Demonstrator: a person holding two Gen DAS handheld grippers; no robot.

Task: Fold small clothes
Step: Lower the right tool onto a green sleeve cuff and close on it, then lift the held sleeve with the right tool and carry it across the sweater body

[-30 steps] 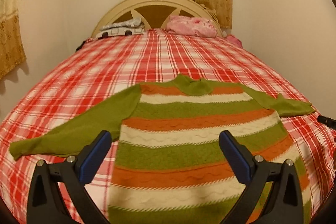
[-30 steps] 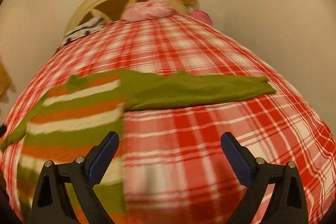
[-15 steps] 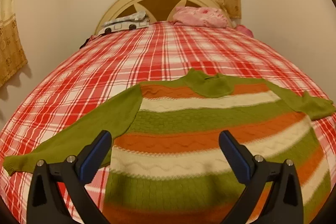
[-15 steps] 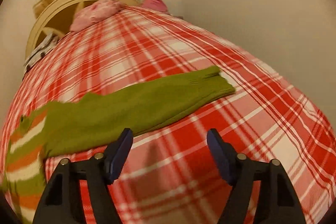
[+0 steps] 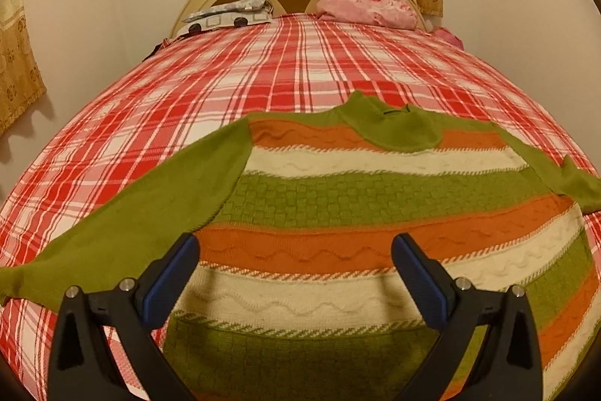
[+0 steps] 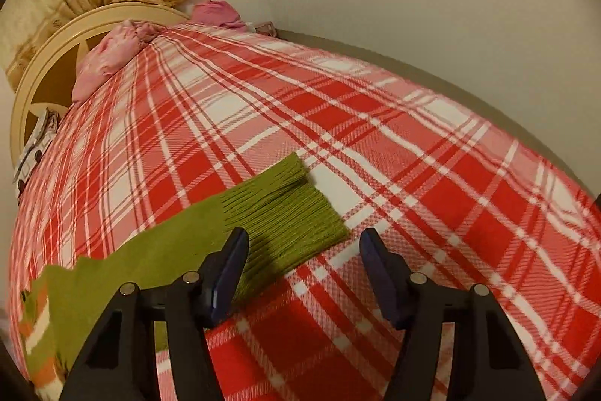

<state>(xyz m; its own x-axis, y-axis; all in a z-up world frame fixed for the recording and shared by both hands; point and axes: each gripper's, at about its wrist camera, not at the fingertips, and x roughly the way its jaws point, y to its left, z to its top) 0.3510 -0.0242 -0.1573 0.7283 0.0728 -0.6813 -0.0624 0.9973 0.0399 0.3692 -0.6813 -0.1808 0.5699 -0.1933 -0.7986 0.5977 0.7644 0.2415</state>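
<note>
Closing in on the cuff
Right gripper (image 6: 304, 269) has swung over the sweater (image 5: 375, 205) sleeve end (image 6: 285, 213) — jaws narrowing, nothing pinched yet; left gripper (image 5: 293, 269) gaping, empty.

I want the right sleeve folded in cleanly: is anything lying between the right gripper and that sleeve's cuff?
Nothing visible. The right gripper, jaws closing with nothing between them, hovers just short of the ribbed cuff; only bare plaid bedspread surrounds it.

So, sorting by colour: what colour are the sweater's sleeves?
Plain olive green sleeves, clearest in the left wrist view.
</note>
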